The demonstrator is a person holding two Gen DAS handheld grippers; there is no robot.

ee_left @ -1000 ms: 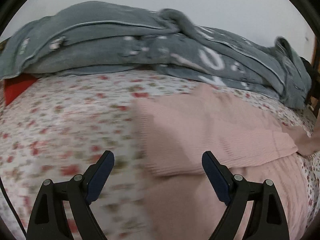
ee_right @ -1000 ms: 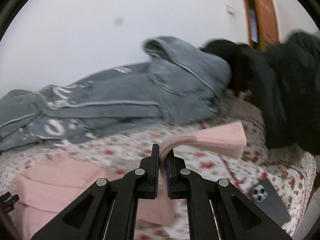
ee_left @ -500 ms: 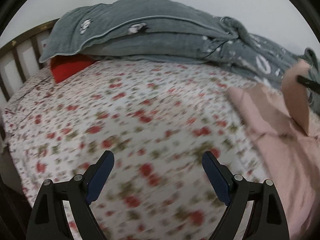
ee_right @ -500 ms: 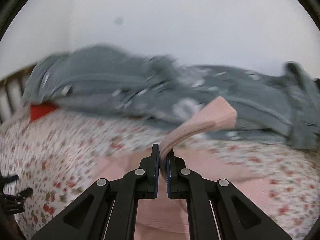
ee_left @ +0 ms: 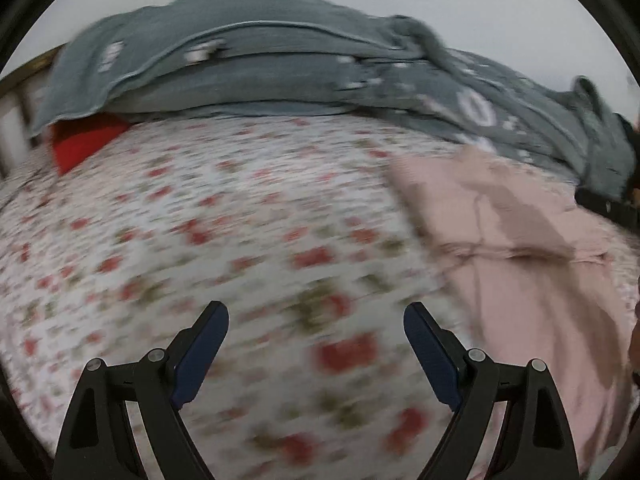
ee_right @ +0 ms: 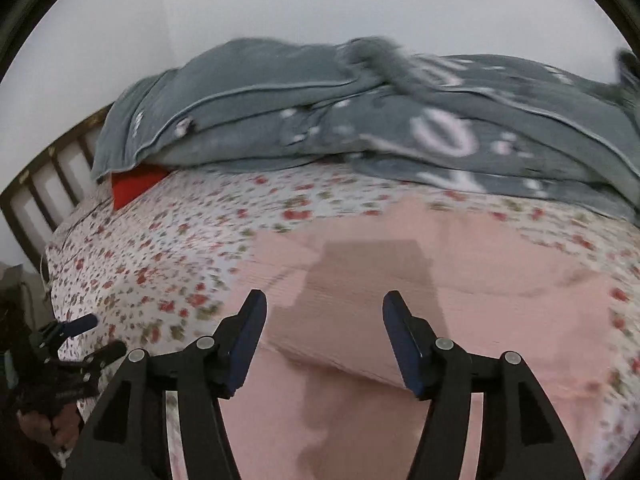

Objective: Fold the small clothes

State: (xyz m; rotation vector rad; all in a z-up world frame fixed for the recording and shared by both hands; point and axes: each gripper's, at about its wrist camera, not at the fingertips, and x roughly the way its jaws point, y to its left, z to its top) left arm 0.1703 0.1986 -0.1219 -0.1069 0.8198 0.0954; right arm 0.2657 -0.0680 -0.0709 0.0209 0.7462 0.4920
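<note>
At about two o'clock in the left wrist view, the pink garment (ee_left: 512, 248) lies on the floral bedsheet (ee_left: 208, 240), well off to the side of the left gripper (ee_left: 316, 344), whose jaws stand wide apart over bare sheet with nothing between them.

In the right wrist view the garment (ee_right: 460, 280) spreads at twelve o'clock directly under the right gripper (ee_right: 324, 336); its jaws are opening, nothing pinched, its long axis apparently running nine to three. The right hand looks nearer.

Pink knit garment (ee_right: 460, 280) partly folded, flat on floral bedsheet (ee_right: 180, 248).
</note>
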